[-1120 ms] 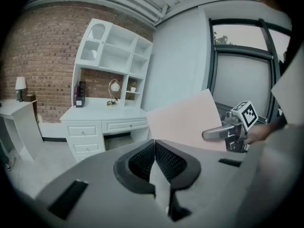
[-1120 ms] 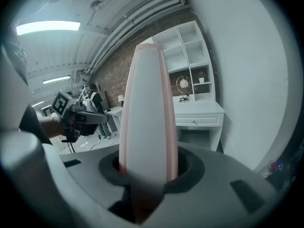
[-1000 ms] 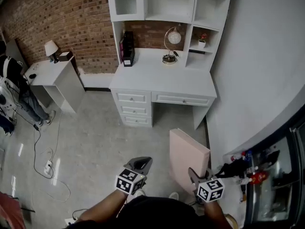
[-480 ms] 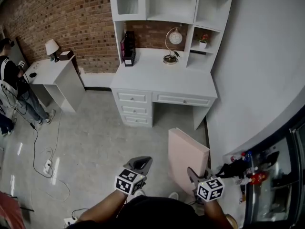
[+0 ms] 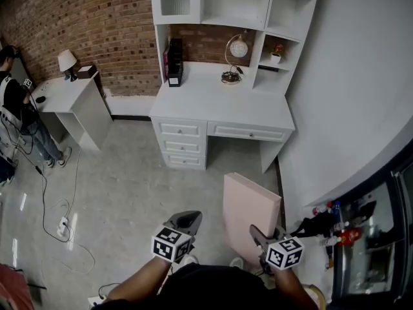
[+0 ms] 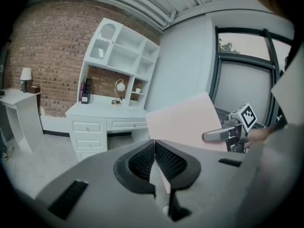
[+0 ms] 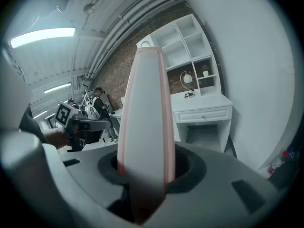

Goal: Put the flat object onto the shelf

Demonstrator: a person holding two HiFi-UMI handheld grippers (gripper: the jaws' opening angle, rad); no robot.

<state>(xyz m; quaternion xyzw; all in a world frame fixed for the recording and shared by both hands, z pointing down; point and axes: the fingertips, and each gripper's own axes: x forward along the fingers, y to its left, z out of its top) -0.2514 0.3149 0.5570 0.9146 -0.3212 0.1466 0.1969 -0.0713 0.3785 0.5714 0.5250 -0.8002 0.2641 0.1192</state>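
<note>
Pink board point(image 5: 250, 208), stiff and likely light, held upright well short of the shelf point(image 5: 227, 23), lower edge pinched in right tongs point(image 5: 257, 236), jaws just eased wider; left tongs point(image 5: 188, 220) pressed together, empty.

Brick wall point(image 5: 77, 31) at back. White desk point(image 5: 219, 105) with drawers carries a round ornament on an arch stand point(image 5: 236, 50) and upright dark box point(image 5: 174, 60). Side table point(image 5: 71, 99) with lamp point(image 5: 66, 62) at left, person point(image 5: 16, 108) beside it. Cables point(image 5: 62, 228) on floor.

head down, gripper views seemingly share shelf point(image 6: 121, 51)
</note>
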